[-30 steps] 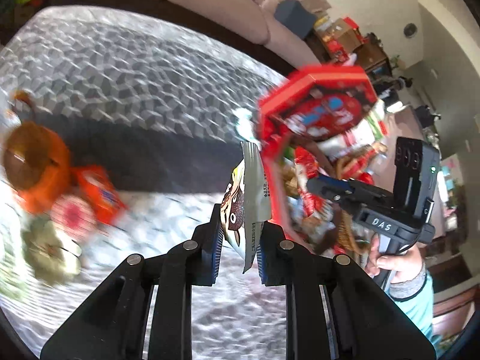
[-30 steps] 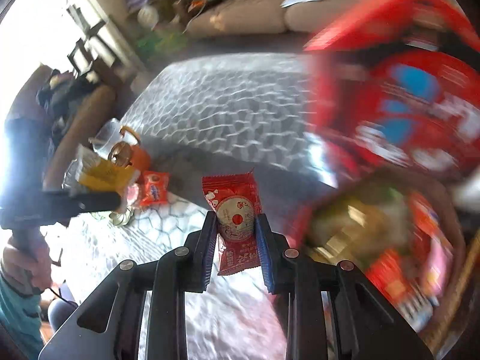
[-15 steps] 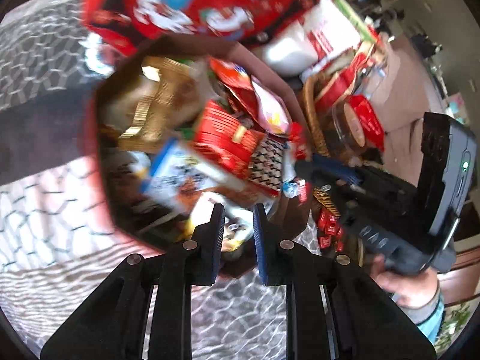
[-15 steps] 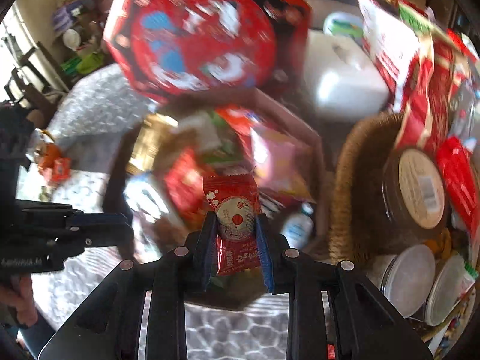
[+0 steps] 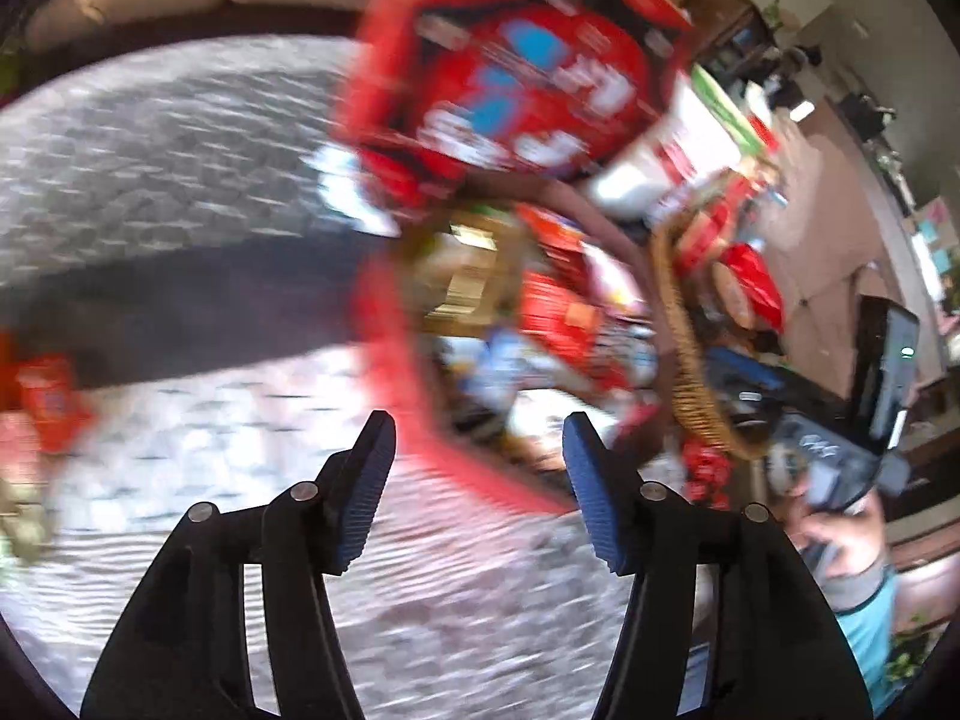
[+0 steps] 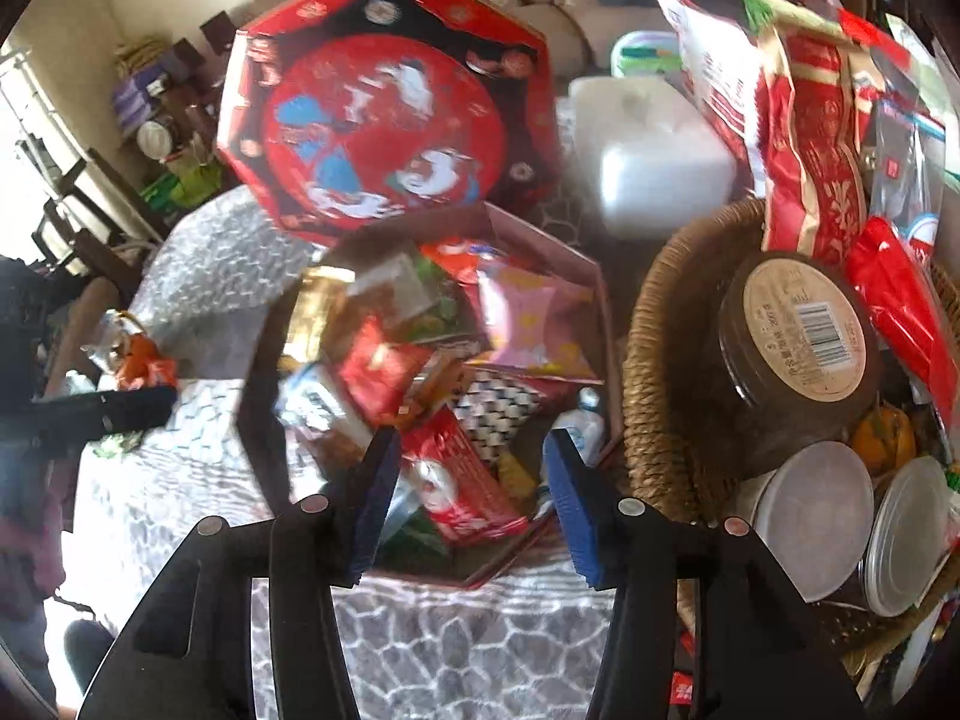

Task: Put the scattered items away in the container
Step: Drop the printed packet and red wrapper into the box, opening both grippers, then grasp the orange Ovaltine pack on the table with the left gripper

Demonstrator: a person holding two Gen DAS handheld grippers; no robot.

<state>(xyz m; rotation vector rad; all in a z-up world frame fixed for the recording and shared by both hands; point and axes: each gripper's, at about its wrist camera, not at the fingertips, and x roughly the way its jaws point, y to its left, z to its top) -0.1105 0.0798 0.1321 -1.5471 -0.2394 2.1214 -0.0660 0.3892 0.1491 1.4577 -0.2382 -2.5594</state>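
Red packet point(image 6: 462, 480) lies in the box point(image 6: 591, 276), at 12 o'clock of the right tool point(image 6: 468, 501); jaws opening, empty, to drop it. Left tool point(image 5: 477, 492) likewise opening, empty, beside the box rim.

Daylight floods in from a window point(image 6: 24, 120) at the left, blown out to white glare. The left wrist view is heavily motion-smeared throughout; the right wrist view is sharper, softening over the red lid point(image 6: 384, 114). Fisheye bending and dark vignetting ring both views.
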